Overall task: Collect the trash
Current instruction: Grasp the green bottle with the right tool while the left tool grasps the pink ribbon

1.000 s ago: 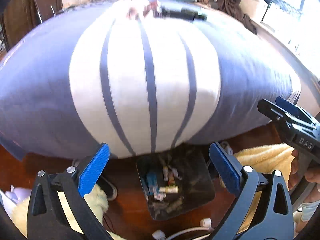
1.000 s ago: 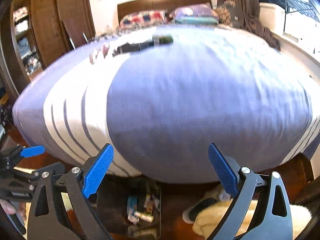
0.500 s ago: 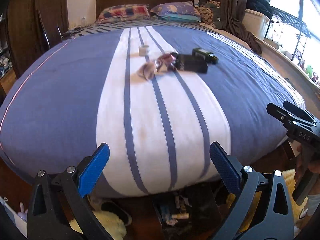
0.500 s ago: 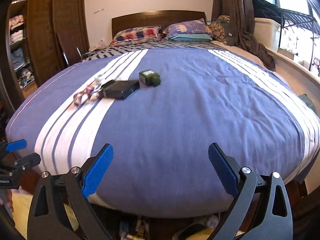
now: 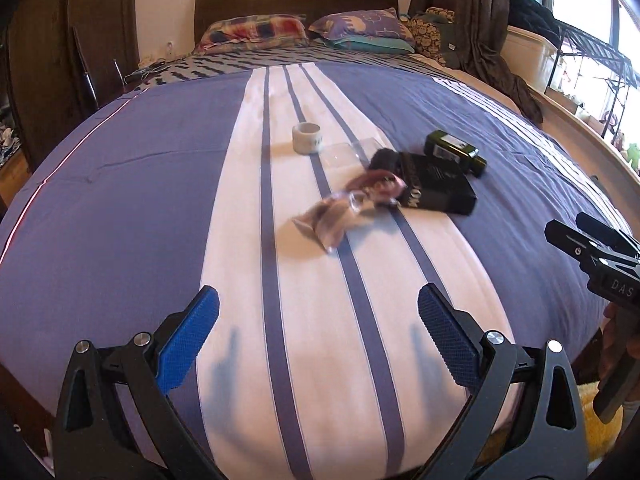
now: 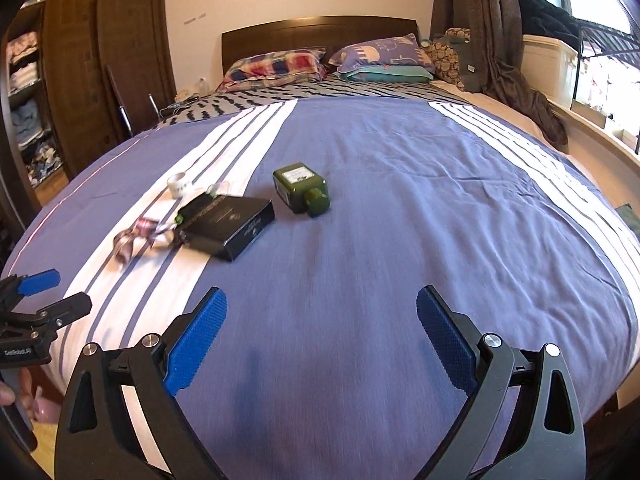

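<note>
I see the trash on the bed (image 5: pixel 120 208): a crumpled clear wrapper (image 5: pixel 340 216) lies on the white stripe, touching the black box (image 5: pixel 436 188) at its left side. The green bottle (image 5: pixel 454 152) lies just behind the box, a small white cup (image 5: pixel 307 139) to the far left of it. What is inside the wrapper I cannot make out. My left gripper (image 5: pixel 318 336) and right gripper (image 6: pixel 322 334) both hang wide apart and empty, near the foot of the bed.
</note>
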